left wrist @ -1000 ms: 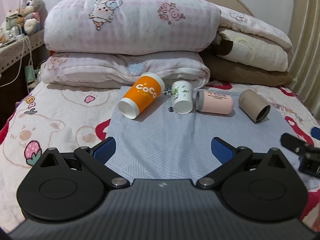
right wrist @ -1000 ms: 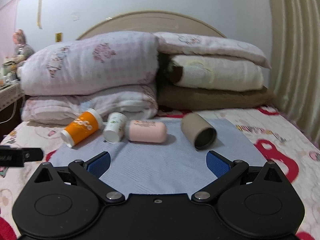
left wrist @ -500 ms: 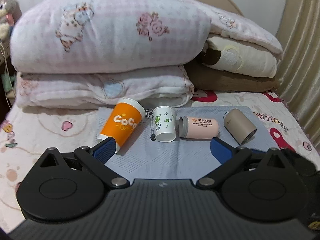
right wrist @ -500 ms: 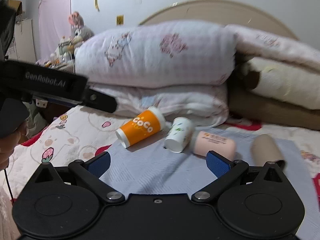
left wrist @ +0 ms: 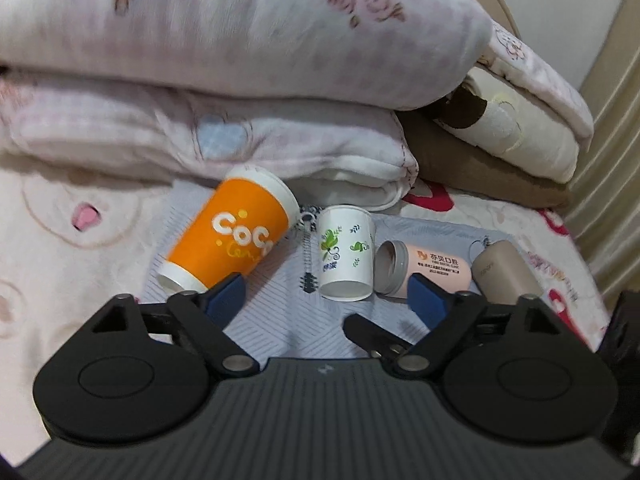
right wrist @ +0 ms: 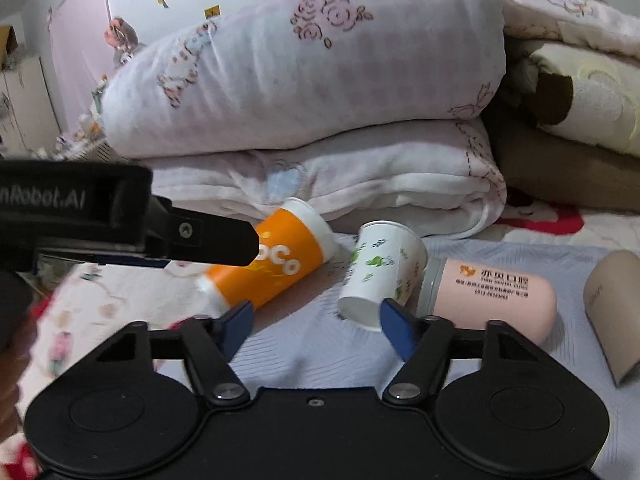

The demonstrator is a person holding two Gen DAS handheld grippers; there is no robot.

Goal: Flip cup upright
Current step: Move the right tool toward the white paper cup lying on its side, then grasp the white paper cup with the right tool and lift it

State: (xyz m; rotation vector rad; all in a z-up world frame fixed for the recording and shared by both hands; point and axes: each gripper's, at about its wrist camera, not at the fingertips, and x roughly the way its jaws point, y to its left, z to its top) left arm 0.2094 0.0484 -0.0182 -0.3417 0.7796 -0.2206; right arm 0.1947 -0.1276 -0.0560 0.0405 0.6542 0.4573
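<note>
Several cups lie on their sides on a pale blue mat (left wrist: 280, 320) on the bed: an orange "CoCo" cup (left wrist: 232, 240) (right wrist: 276, 272), a white cup with green leaves (left wrist: 346, 256) (right wrist: 380, 276), a pink cup (left wrist: 424, 268) (right wrist: 492, 292) and a tan cup (left wrist: 504, 272) (right wrist: 612, 308). My left gripper (left wrist: 324, 300) is open and empty, just short of the orange and white cups. My right gripper (right wrist: 316, 324) is open and empty, close to the same two cups. The left gripper's body (right wrist: 120, 220) shows at the left of the right wrist view.
Folded pink quilts (left wrist: 240, 60) (right wrist: 320, 80) are stacked right behind the cups. Cream and brown bedding (left wrist: 500, 148) lies at the back right. A small bottle brush (left wrist: 307, 256) lies between the orange and white cups. A curtain (left wrist: 616, 120) hangs at the far right.
Both grippers have moved forward toward the cups, which now look larger and nearer. The right gripper has swung left toward the orange and white cups. Both stay open.
</note>
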